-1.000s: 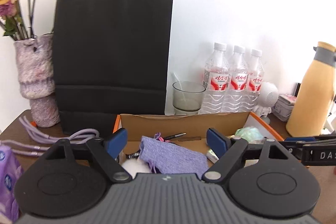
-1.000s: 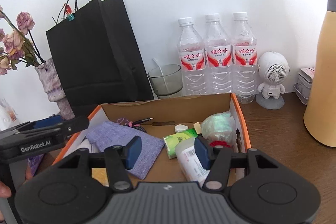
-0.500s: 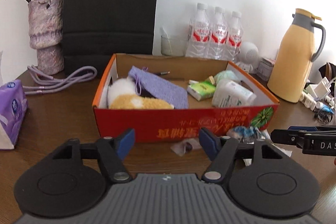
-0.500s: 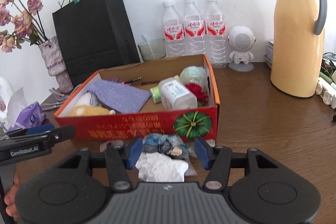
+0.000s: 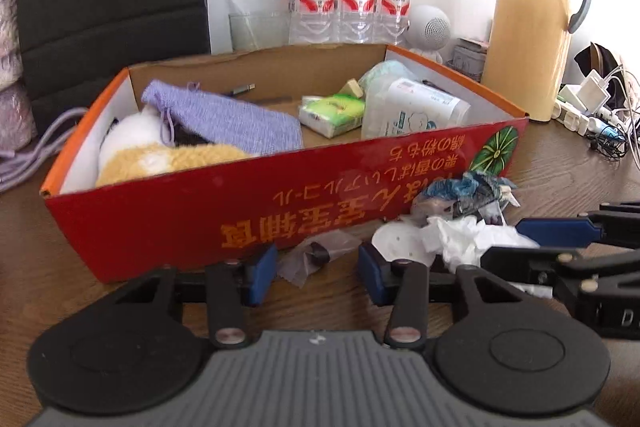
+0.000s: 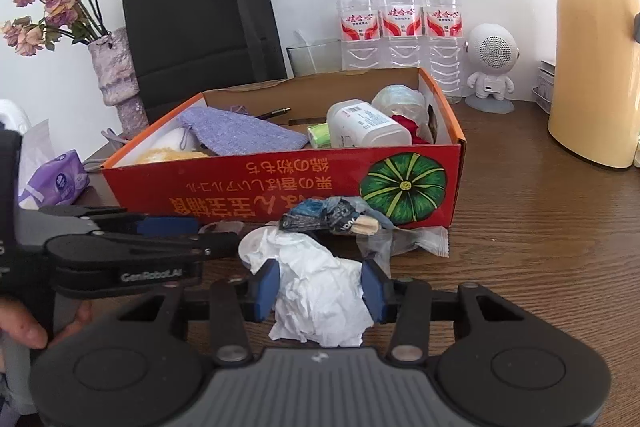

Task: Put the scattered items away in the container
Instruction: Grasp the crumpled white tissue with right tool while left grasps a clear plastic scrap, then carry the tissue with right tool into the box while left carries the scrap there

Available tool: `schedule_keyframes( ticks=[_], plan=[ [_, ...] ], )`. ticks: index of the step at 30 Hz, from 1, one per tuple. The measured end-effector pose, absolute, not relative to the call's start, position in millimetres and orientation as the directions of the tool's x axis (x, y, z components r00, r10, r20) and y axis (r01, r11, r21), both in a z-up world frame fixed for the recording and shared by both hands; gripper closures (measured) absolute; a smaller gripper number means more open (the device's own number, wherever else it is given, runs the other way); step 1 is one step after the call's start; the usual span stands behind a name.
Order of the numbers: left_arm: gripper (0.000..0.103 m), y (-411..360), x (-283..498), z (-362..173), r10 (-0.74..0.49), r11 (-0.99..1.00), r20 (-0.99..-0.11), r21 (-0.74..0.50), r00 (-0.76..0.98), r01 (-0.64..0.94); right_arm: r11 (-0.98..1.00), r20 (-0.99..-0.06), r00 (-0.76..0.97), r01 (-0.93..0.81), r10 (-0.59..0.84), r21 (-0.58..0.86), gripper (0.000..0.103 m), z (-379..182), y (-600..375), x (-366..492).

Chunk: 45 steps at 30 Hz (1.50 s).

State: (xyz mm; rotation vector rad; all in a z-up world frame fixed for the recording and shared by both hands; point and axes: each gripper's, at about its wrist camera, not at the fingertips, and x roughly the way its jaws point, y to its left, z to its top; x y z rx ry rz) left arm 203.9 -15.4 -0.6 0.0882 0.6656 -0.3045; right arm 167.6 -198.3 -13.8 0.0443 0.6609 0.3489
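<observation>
left gripper (image 5: 316,269): low over the surface, level, jaws apart, nothing clamped | right gripper (image 6: 319,287): low, level, 2 blue pads (image 6: 267,285) spread wide, possibly brushing what lies between | bare fingers (image 6: 20,323) at left edge, blurred

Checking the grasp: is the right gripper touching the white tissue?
Cannot tell. Right wrist view shows right gripper straddling crumpled tissue; contact unclear.

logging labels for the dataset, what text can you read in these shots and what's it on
"GenRobot.AI": on the black left gripper, seen from the right wrist.
"D": cut off, on the black right gripper, seen from the left wrist.
Yellow characters on the red cardboard box: upside down, not surely readable.
Red labels on the three clear water bottles: too small.
White plastic bottle label: blurred.
</observation>
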Motion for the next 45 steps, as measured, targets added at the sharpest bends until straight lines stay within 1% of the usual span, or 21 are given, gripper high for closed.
schedule_keyframes(
  ticks=[1, 2, 3, 4, 9, 13, 17, 19, 23, 26, 29, 33, 36, 41, 45],
  plan=[
    [0.07, -16.3, 204.2, -0.7, -0.257, 0.95, -0.619, -0.019, 0.742, 0.313, 0.941, -0.595, 0.734, -0.307, 0.328, 0.139, 0.063, -13.8, -196.7, 166.7],
    [0.084, -17.4, 204.0, -1.3, -0.257, 0.949, -0.617, -0.016, 0.744, 0.315, 0.94, -0.598, 0.731, -0.313, 0.328, 0.132, 0.066, -14.2, -195.7, 166.1],
    [0.085, -17.9, 203.2, -1.5, -0.254, 0.949, -0.614, -0.011, 0.747, 0.314, 0.94, -0.604, 0.726, -0.318, 0.328, 0.127, 0.07, -14.9, -195.4, 165.7],
    [0.088, -18.6, 201.7, -1.8, -0.251, 0.949, -0.613, -0.004, 0.749, 0.315, 0.94, -0.61, 0.723, -0.319, 0.325, 0.123, 0.071, -15.7, -195.2, 165.2],
    [0.093, -20.8, 190.0, 0.5, -0.234, 0.951, -0.596, 0.025, 0.768, 0.309, 0.939, -0.622, 0.713, -0.322, 0.324, 0.12, 0.077, -18.2, -194.2, 160.0],
    [0.094, -14.4, 166.7, 11.3, -0.237, 0.957, -0.581, -0.003, 0.779, 0.29, 0.93, -0.627, 0.698, -0.342, 0.346, 0.132, 0.078, -17.0, -191.3, 147.7],
    [0.094, -1.6, 120.1, 27.7, -0.217, 0.97, -0.546, -0.03, 0.809, 0.24, 0.924, -0.625, 0.691, -0.353, 0.364, 0.148, 0.08, -15.3, -187.6, 123.2],
    [0.094, 5.2, 95.3, 35.1, -0.21, 0.975, -0.529, -0.051, 0.822, 0.216, 0.923, -0.62, 0.692, -0.353, 0.369, 0.156, 0.085, -14.4, -186.5, 107.7],
    [0.094, 10.4, 38.9, 46.6, -0.181, 0.983, -0.493, -0.064, 0.851, 0.172, 0.921, -0.601, 0.705, -0.355, 0.377, 0.162, 0.087, -10.5, -181.4, 64.2],
    [0.094, 10.6, 3.7, 47.7, -0.188, 0.982, -0.492, -0.082, 0.85, 0.17, 0.916, -0.563, 0.732, -0.376, 0.384, 0.136, 0.088, -2.6, -178.9, 26.9],
    [0.094, 15.1, -21.4, 47.0, -0.249, 0.968, -0.51, -0.146, 0.824, 0.202, 0.917, -0.521, 0.762, -0.38, 0.385, 0.122, 0.088, 7.7, -182.6, -8.4],
    [0.094, 20.3, -46.9, 50.6, -0.251, 0.967, -0.505, -0.161, 0.826, 0.195, 0.92, -0.449, 0.806, -0.373, 0.386, 0.121, 0.088, 16.7, -198.4, -45.8],
    [0.094, 21.6, -60.6, 57.0, -0.252, 0.967, -0.487, -0.163, 0.836, 0.196, 0.933, -0.387, 0.851, -0.345, 0.356, 0.099, 0.088, 25.4, -213.1, -64.4],
    [0.094, 22.9, -40.7, 84.4, -0.252, 0.966, -0.415, -0.167, 0.874, 0.199, 0.939, -0.325, 0.881, -0.325, 0.345, 0.113, 0.088, 52.4, -223.0, -42.7],
    [0.094, 24.9, 4.9, 125.4, -0.222, 0.973, -0.308, -0.128, 0.925, 0.191, 0.934, -0.217, 0.91, -0.33, 0.353, 0.138, 0.088, 91.9, -224.4, 2.7]
  ],
)
